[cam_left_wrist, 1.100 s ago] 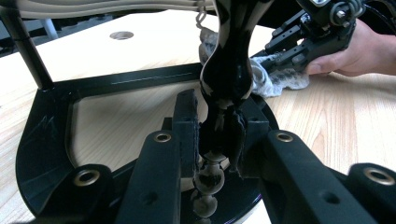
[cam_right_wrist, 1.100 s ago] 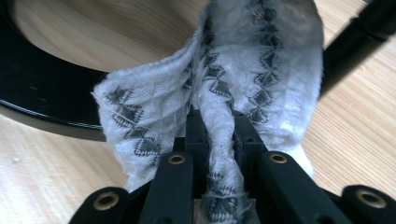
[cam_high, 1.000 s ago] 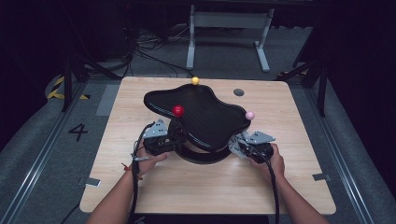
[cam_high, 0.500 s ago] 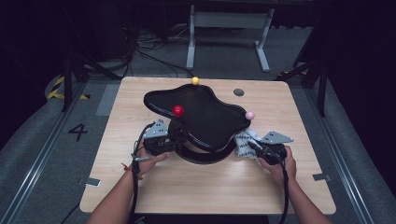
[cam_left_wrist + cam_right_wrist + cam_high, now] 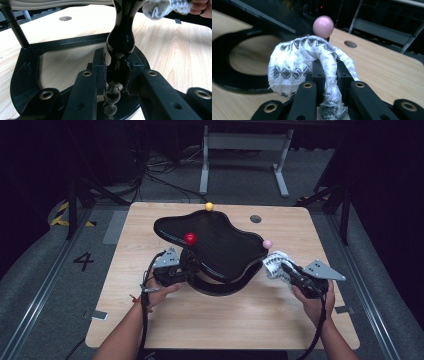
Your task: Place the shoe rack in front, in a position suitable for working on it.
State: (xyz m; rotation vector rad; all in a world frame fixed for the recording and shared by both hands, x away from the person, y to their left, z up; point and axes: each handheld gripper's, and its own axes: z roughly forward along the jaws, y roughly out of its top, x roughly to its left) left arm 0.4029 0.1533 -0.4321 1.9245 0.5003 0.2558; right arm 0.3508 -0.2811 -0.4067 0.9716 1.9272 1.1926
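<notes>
Cloth [image 5: 275, 264] is up off the table now, bunched in the right gripper [image 5: 289, 271], which has pulled out toward the lower right of the high view compared with a second ago, when it sat tight against the stand's [image 5: 212, 242] edge. In the right gripper view the jaws are pressed together on a twisted rope of the white patterned cloth [image 5: 312, 67], the loose end flopping over to the left, pink ball [image 5: 323, 25] just above and behind it.

Left gripper [image 5: 184, 270] hasn't budged: same spot at center-left of the high view, tucked under the black top. Its own view shows the jaws clamped on the glossy black post [image 5: 121, 47] rising off the base [image 5: 25, 75], so it looks like it's steadying the stand.

Red ball [image 5: 190, 238] and yellow ball [image 5: 209, 206] sit where they were on the top's rim.

My read: cloth is gathered and lifted clear, ready for a wipe on the stand, likely near that pink ball [image 5: 267, 243]. Wad looks loose, so it could slip or snag.
</notes>
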